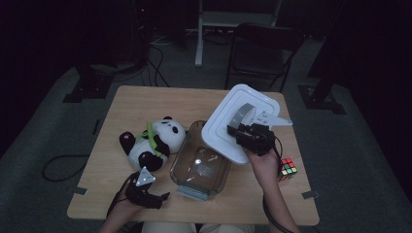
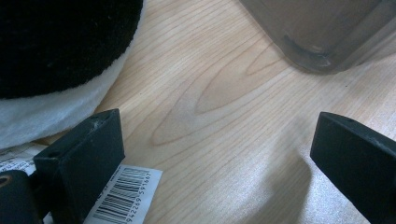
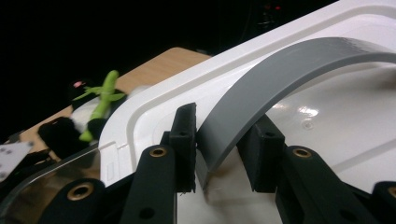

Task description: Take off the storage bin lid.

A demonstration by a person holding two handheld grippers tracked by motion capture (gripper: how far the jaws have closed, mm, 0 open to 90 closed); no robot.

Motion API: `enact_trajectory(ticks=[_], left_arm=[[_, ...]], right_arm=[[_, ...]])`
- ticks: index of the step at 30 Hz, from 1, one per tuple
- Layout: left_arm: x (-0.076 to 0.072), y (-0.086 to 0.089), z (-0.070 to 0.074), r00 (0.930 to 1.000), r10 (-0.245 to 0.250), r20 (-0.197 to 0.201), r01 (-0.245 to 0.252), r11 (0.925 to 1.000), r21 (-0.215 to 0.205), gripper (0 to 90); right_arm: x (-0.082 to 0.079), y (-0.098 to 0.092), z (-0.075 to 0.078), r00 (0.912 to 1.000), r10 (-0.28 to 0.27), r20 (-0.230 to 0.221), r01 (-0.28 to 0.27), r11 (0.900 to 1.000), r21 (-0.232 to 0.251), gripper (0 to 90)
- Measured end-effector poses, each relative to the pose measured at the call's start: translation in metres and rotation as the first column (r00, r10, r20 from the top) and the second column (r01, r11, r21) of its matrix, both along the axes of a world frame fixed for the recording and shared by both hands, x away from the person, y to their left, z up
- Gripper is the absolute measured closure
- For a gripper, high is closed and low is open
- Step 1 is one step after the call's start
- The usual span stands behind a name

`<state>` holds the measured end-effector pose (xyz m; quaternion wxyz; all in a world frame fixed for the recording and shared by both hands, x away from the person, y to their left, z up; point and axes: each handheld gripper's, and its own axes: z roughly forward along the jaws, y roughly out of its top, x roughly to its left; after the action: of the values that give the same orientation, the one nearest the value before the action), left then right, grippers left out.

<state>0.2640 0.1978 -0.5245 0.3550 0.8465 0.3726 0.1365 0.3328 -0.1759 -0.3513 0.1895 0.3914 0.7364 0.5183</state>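
White lid [image 1: 228,127] with a grey arched handle [image 1: 243,114]: held tilted above the right rim of the clear plastic container [image 1: 200,166], low edge near the rim, high edge out toward the far right corner of the table [image 1: 160,99]. Whether the low edge touches the rim cannot be told from the high view.

Right gripper [image 1: 243,131]: jaws clamped on the grey handle [image 3: 285,88] near its foot, one pad on each face of the strap, seen in the right gripper view. The whole lid [image 3: 327,121] hangs from this one narrow grip.

Left gripper [image 1: 145,194]: rests at the near-left table edge, jaws spread wide with bare wood [image 2: 210,116] between them, gripping nothing. A barcode tag [image 2: 123,193] lies under its left jaw; the toy's black-and-white plush [image 2: 56,60] is just beside it, the container corner [image 2: 322,42] further ahead.

Container looks empty. Plush panda [image 1: 153,141] lies touching or just beside its left wall. Puzzle cube [image 1: 287,168] sits by the right wrist, apart from the container.

Risks, as judged:
- Handle is thin and held off-centre; the lid could pivot or slip in the pads.
- The low edge may catch the rim and shove the light, unsteadied container into the panda.
- A wide swing of the forearm could knock the cube.
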Motion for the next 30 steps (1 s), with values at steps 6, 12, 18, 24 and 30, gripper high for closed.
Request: enact_trajectory(ticks=[6,12,18,24,30], left_arm=[[0.000,0.000,0.000,1.0000,-0.002,0.000,0.002,1.0000,-0.001,3.5],[0.000,0.000,0.000,1.0000,-0.003,-0.001,0.003,1.0000,0.000,3.5],[0.000,0.001,0.000,1.0000,-0.003,-0.003,0.003,1.0000,-0.001,3.5],[0.000,0.001,0.000,1.0000,-0.003,-0.003,0.003,1.0000,-0.004,3.5],[0.000,0.001,0.000,1.0000,-0.004,-0.005,0.004,1.0000,-0.006,3.5]], right_arm=[[0.017,-0.017,0.000,0.9982,-0.060,0.001,0.060,0.998,-0.001,68.1],[0.038,-0.035,0.000,0.9929,-0.118,0.010,0.118,0.993,0.004,68.3],[0.062,-0.050,-0.006,0.9851,-0.172,-0.010,0.172,0.985,-0.004,68.4],[0.085,-0.059,-0.025,0.9722,-0.225,-0.066,0.225,0.974,-0.005,68.4],[0.102,-0.063,-0.046,0.9577,-0.268,-0.105,0.270,0.963,0.005,68.2]])
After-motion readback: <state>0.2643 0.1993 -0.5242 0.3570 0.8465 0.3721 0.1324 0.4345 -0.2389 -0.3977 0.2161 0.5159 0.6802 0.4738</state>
